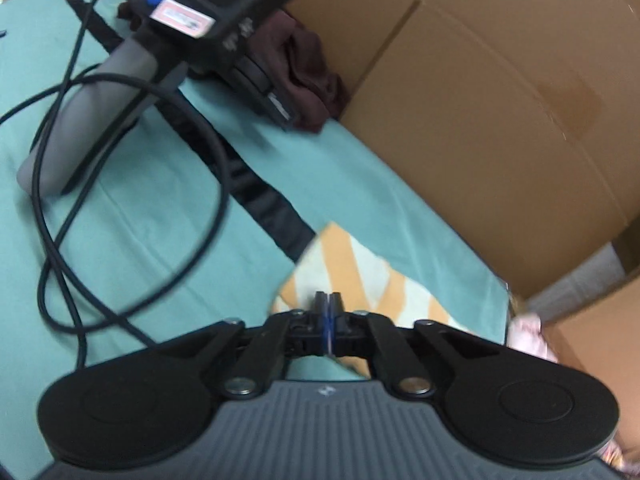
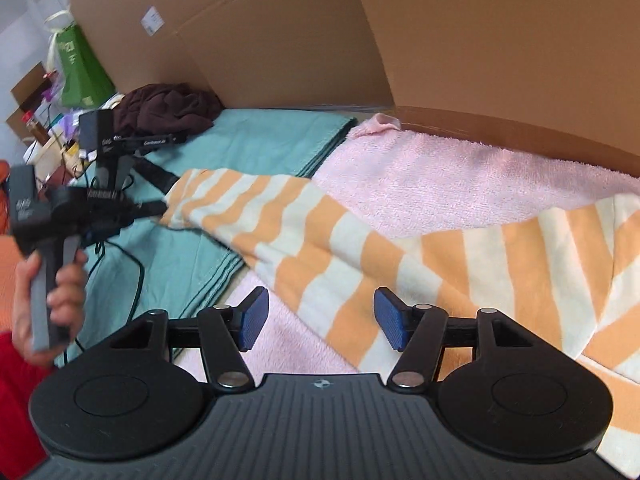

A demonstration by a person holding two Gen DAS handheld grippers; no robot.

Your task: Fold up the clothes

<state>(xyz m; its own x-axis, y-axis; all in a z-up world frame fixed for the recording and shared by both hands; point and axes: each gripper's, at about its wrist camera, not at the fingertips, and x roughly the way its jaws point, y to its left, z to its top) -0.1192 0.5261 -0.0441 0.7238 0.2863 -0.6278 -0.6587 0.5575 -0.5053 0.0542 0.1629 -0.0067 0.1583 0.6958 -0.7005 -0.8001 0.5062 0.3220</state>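
Orange-striped cloth (image 2: 328, 248) is spread across the pink towel (image 2: 460, 184) and teal sheet (image 2: 256, 144); its corner is pinched by the clenched left gripper (image 1: 328, 304); the right gripper (image 2: 320, 320) is held spread above it.

Large brown cardboard sheets (image 2: 280, 32) stand as a wall along the far edge of the surface. At the far left a green paper bag (image 2: 82, 68) stands among small cluttered items, too blurred to identify. A black cable (image 1: 132, 208) loops loosely over a teal sheet (image 1: 140, 200), crossing a dark strap (image 1: 256, 188) that lies flat on it.
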